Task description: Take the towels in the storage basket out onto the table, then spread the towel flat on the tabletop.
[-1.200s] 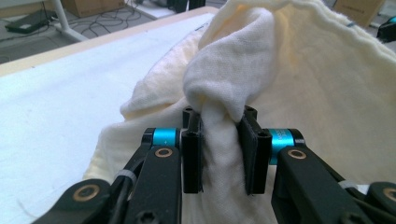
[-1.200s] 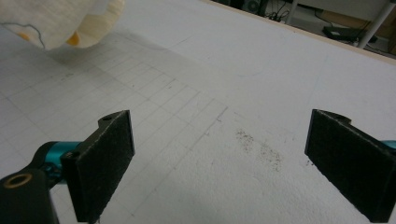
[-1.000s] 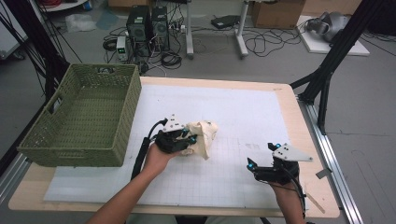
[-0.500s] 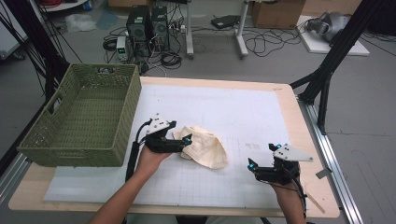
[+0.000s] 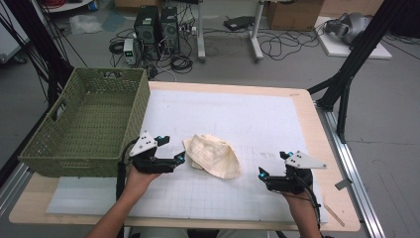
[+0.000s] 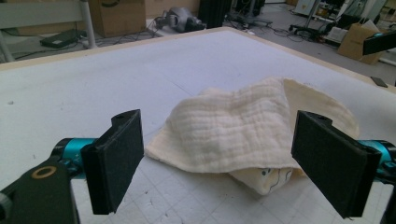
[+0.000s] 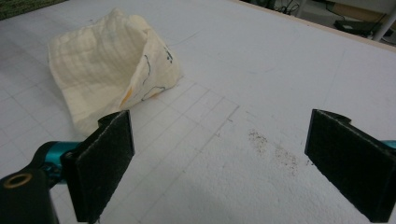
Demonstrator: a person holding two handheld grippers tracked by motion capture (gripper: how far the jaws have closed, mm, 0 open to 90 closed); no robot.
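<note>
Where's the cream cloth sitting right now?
In the high view the cream cloth lies crumpled on the white mat, just right of the open left gripper and well right of the green basket.

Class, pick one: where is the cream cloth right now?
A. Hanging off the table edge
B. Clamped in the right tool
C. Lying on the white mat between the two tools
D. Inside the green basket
C: the cream cloth lies crumpled on the white mat, apart from the open left tool and right tool.

Grey floor (image 5: 396, 124) beyond the counter (image 5: 307, 106), strewn with cables (image 5: 292, 44); computer towers (image 5: 156, 25) far left, cardboard box (image 5: 292, 14) far right.
</note>
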